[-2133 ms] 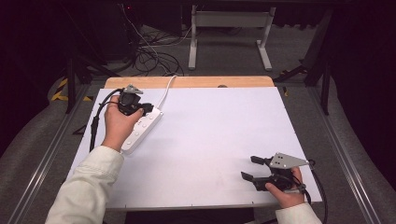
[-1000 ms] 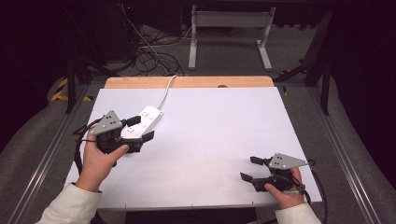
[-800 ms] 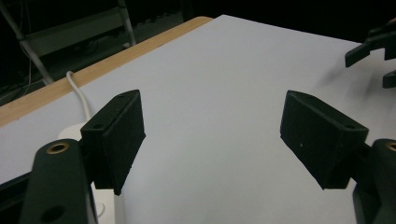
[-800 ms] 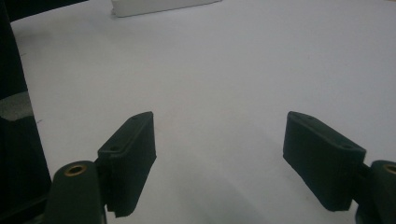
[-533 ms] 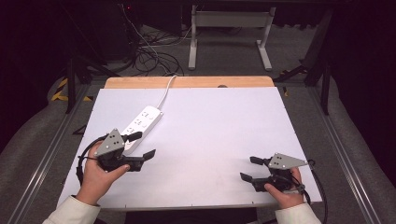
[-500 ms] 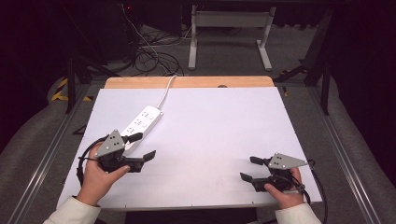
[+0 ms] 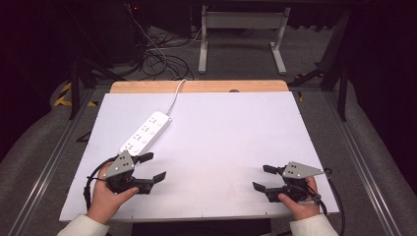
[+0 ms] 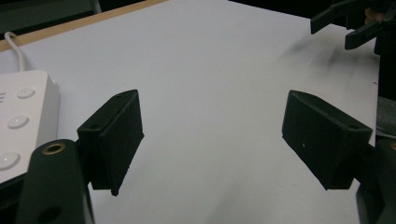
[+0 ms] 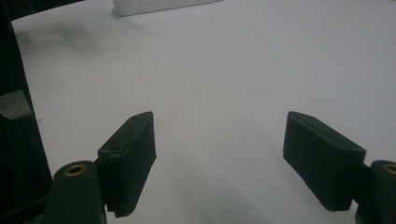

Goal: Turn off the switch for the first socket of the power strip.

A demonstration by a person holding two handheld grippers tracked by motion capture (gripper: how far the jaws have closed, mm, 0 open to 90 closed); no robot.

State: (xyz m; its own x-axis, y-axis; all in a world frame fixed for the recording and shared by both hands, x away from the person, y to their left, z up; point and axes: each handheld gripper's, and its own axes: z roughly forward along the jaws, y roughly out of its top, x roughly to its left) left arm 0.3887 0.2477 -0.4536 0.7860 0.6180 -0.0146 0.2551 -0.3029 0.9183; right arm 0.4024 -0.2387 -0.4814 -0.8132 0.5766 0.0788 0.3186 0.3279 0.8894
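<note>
A white power strip point(image 7: 146, 132) lies at an angle on the left half of the white table top point(image 7: 221, 132). Its white cable point(image 7: 173, 96) runs off over the far edge. My left gripper point(image 7: 153, 166) sits just in front of the strip's near end, open, with nothing between its jaws. In the left gripper view the strip point(image 8: 18, 126) lies just left of the open left gripper point(image 8: 224, 140). My right gripper point(image 7: 260, 178) rests near the front right corner, open and empty. In the right gripper view the right gripper point(image 9: 229, 158) points across bare table toward the strip point(image 9: 159, 5).
A wooden strip point(image 7: 196, 86) borders the table's far edge. Beyond it are tangled cables point(image 7: 157, 59) on the floor and a white stand's legs point(image 7: 241, 44). Metal rails point(image 7: 354, 147) run along both sides. The other gripper point(image 8: 355, 23) shows far off in the left gripper view.
My left gripper has pulled back from on top of the power strip toward the front left of the table, leaving the strip lying there. The right gripper has stayed put.
</note>
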